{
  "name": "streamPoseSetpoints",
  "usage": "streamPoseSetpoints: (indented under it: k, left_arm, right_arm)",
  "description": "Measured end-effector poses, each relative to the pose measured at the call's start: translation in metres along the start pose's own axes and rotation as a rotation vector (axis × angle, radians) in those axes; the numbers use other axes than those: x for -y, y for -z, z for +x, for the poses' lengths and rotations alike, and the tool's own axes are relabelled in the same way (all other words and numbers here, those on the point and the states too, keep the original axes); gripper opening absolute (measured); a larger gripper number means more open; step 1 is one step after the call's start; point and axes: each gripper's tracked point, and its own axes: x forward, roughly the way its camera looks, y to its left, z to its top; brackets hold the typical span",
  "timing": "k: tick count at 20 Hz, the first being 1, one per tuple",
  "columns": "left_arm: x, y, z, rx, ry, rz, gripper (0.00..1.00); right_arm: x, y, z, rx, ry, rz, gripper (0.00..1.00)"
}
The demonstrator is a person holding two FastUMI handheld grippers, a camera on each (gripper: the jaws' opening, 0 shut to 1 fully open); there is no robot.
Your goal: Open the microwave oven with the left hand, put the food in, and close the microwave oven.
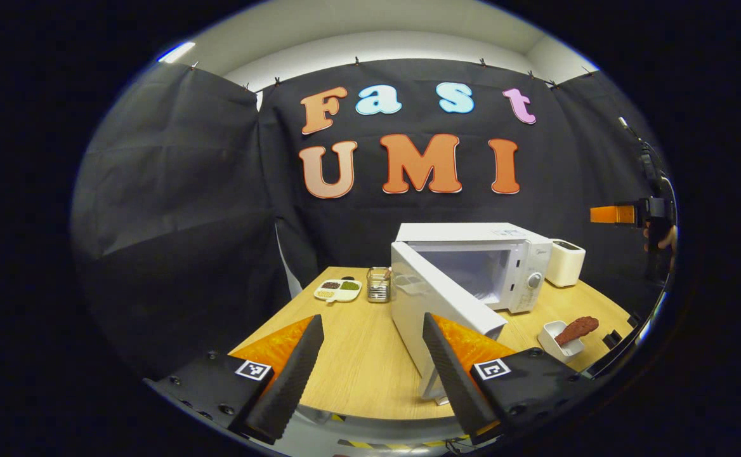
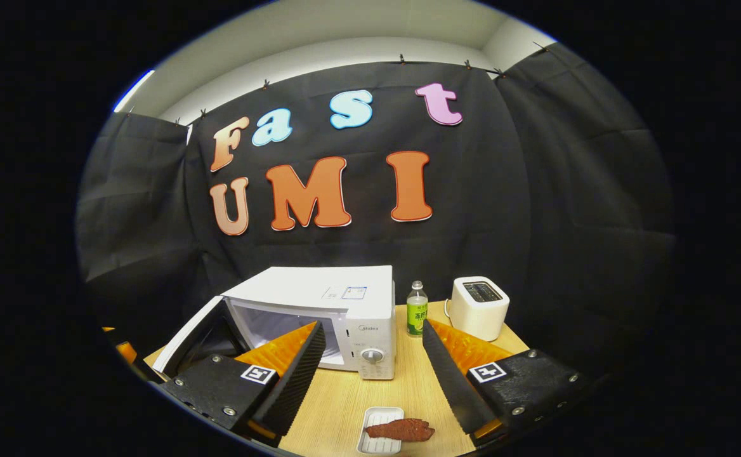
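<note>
Pale wood grain runs across the worktop [image 1: 358, 362], which stands in a booth hung with black cloth [image 1: 174, 190] under a white ceiling strip. In the left gripper view, my left gripper [image 1: 370, 374] hangs above the near edge of the worktop with its fingers [image 1: 294, 368] spread wide and nothing between them. Far left at the back lies a small divided dish [image 1: 338, 289] with dark and green portions, and just beside it a clear glass jar [image 1: 378, 284]. Right of those stands the white microwave oven [image 1: 510, 254], its door [image 1: 421, 304] swung out toward me so the pale cavity shows. A white toaster [image 1: 564, 262] stands just right of the oven at the back. Nearer the front right edge a small white tray [image 1: 554, 339] carries the food [image 1: 577, 329], a reddish-brown piece lying across it and overhanging one end. At the far right edge of this view my other gripper [image 1: 611, 214] is raised well above the worktop, with a hand [image 1: 662, 240] behind it.

In the right gripper view, my right gripper [image 2: 373, 381] is also wide apart and empty, held above the worktop [image 2: 402, 387]. The open door [image 2: 186, 343] shows at the left, then the oven body [image 2: 320, 292] with its dial, a green-labelled bottle [image 2: 417, 309] just right of it, and the toaster [image 2: 479, 306] farther right. The tray [image 2: 377, 422] with the food [image 2: 402, 430] lies on the wood in front of the oven, between my fingers [image 2: 453, 374] and below them in this view, untouched.
</note>
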Motion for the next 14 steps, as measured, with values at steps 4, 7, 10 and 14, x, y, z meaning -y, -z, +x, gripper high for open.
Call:
streamPoseSetpoints:
  k: [4,7,10,14]
  left_arm:
    - [-0.012,-0.023,0.012,0.033,-0.021,0.045,0.98]
    - [-0.011,-0.042,0.024,0.059,-0.022,0.015,1.0]
    - [-0.007,-0.056,0.034,0.084,-0.006,-0.003,0.98]
    - [-0.002,-0.068,0.045,0.081,0.011,0.032,1.0]
  right_arm:
    - [0.021,0.003,-0.002,0.009,0.023,0.107,0.95]
    - [0.038,0.009,-0.004,0.021,0.041,0.234,0.95]
    - [0.06,0.021,-0.007,0.039,0.068,0.319,0.94]
    - [0.09,0.064,-0.015,0.005,0.133,0.4,0.95]
